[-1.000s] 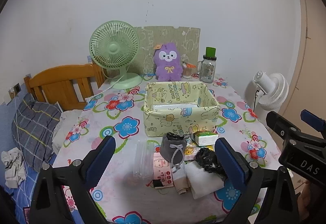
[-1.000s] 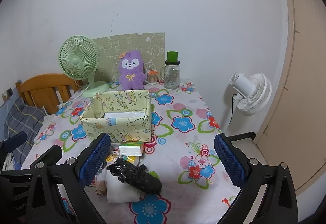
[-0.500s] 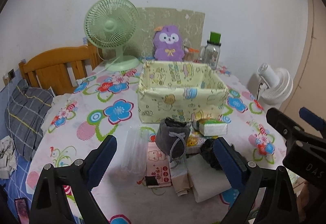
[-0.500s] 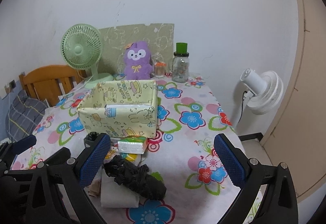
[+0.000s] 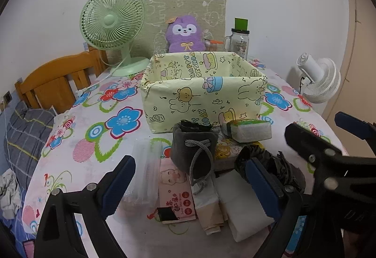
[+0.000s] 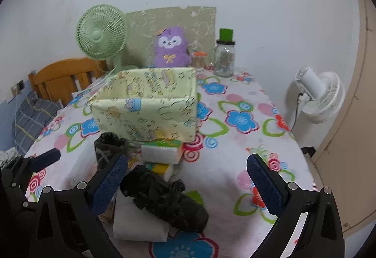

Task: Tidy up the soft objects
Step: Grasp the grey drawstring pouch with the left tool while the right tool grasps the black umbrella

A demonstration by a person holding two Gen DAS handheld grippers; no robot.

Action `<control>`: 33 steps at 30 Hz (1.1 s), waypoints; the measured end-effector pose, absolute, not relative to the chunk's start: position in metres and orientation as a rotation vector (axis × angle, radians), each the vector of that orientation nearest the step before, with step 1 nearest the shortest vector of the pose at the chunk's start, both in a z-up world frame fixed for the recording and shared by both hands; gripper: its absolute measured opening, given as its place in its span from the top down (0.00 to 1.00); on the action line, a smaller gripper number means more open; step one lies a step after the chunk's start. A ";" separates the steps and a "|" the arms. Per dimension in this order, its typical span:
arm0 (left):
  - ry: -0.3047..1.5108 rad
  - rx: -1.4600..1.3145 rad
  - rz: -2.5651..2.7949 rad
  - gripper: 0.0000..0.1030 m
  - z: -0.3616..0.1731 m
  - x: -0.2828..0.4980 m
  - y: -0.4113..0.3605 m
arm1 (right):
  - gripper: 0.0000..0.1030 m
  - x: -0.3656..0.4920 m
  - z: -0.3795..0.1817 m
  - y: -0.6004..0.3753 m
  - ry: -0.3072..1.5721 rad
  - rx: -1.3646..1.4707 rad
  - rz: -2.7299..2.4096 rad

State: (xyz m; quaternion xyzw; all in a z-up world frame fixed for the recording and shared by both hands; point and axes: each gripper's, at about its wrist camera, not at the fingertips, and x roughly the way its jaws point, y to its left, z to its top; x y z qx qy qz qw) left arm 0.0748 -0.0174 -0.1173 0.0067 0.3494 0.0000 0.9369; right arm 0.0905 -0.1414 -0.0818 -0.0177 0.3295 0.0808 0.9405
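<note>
Yellow box [image 5: 204, 91] interior hidden; purple plush [image 5: 184, 34] lower half behind it.

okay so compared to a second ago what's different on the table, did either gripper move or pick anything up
Both grippers moved forward and lower toward the pile in front of the yellow box. The left gripper now frames the grey drawstring pouch; the right gripper nears the black bag. Both stay open, holding nothing. The pile, box and plush haven't shifted.

Both tools [image 5: 190, 184] [image 6: 186, 179] agape, empty
</note>
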 end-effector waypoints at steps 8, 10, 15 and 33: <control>0.762 0.017 -0.010 0.08 -0.132 0.082 -0.015 | 0.01 0.098 -0.102 -0.133 0.726 -0.057 0.184; 0.774 0.017 -0.010 0.12 -0.137 0.082 -0.014 | 0.01 0.099 -0.106 -0.131 0.741 -0.060 0.194; 0.802 0.038 -0.027 0.13 -0.148 0.083 -0.017 | 0.01 0.102 -0.118 -0.123 0.774 -0.064 0.222; 0.874 0.038 -0.063 0.13 -0.168 0.094 -0.017 | 0.60 0.112 -0.144 -0.106 0.881 -0.003 0.358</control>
